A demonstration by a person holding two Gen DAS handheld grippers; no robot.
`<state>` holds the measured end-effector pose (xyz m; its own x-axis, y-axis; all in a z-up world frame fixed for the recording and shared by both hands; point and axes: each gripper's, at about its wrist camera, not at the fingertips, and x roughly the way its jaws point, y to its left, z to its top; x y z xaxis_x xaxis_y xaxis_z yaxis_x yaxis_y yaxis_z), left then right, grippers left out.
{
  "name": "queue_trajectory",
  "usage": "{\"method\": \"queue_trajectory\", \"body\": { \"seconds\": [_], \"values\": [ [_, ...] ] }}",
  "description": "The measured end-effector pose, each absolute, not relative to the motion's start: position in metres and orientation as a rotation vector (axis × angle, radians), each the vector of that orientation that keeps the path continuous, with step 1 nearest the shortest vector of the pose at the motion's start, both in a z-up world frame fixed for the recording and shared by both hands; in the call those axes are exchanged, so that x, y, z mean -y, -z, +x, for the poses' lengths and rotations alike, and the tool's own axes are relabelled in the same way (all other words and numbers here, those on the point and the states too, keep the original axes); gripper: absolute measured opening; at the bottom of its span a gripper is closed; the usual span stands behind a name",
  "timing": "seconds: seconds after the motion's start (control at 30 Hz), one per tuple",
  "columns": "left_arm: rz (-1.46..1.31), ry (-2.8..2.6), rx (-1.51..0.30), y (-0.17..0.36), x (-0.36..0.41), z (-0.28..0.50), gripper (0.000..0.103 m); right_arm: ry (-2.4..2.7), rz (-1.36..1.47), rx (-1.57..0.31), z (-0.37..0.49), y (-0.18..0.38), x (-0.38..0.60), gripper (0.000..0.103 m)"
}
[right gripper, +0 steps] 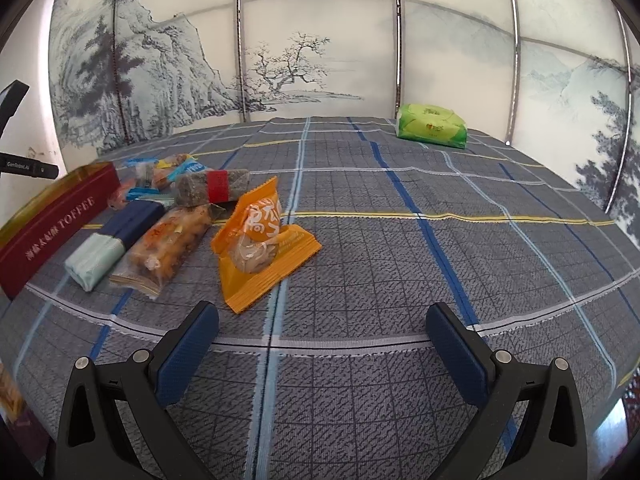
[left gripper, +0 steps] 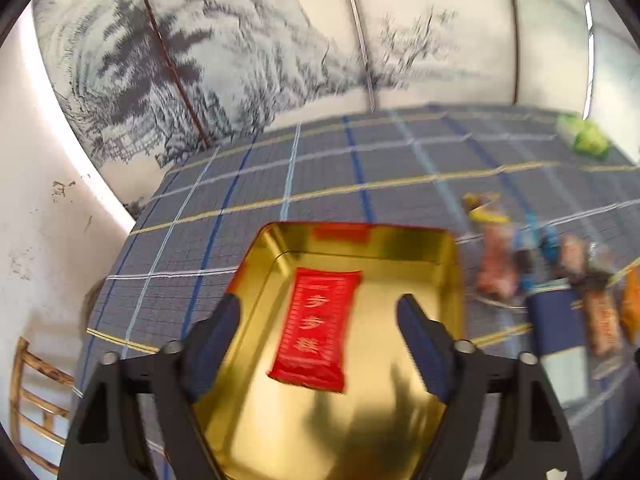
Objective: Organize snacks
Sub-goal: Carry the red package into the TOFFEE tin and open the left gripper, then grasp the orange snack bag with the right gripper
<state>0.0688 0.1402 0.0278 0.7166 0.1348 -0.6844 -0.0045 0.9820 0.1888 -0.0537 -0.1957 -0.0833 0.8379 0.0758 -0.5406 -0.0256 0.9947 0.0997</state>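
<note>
A red snack packet (left gripper: 316, 326) lies flat in the gold tin (left gripper: 448, 264), free of the pads. My left gripper (left gripper: 320, 312) hangs open over the tin, one finger on each side of the packet. From the right wrist view the tin's red side (right gripper: 52, 224) reads TOFFEE at the far left. Beside it lies a heap of snacks: an orange packet (right gripper: 260, 236), a clear peanut bar (right gripper: 168, 248), a blue-and-mint pack (right gripper: 116, 236) and a dark bar with a red band (right gripper: 212, 190). My right gripper (right gripper: 322, 336) is open above bare cloth, nothing between its fingers.
A grey plaid cloth (right gripper: 400, 240) covers the table. A green tissue pack (right gripper: 432, 126) sits at the far edge by the painted screen (right gripper: 280, 60). A bamboo chair (left gripper: 36, 392) stands off the table's left side. Part of the left gripper (right gripper: 24, 168) shows at the far left.
</note>
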Motion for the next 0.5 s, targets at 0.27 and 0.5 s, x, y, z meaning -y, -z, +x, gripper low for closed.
{"method": "queue_trajectory", "body": {
  "seconds": [0.27, 0.5],
  "values": [
    [0.149, 0.154, -0.694, -0.034, -0.083, -0.029, 0.092, -0.153, 0.007, -0.583, -0.030, 0.054, 0.193, 0.096],
    [0.163, 0.235, -0.761, -0.020, -0.055, -0.054, 0.093, -0.256, -0.053, -0.655, -0.002, 0.049, 0.190, 0.091]
  ]
}}
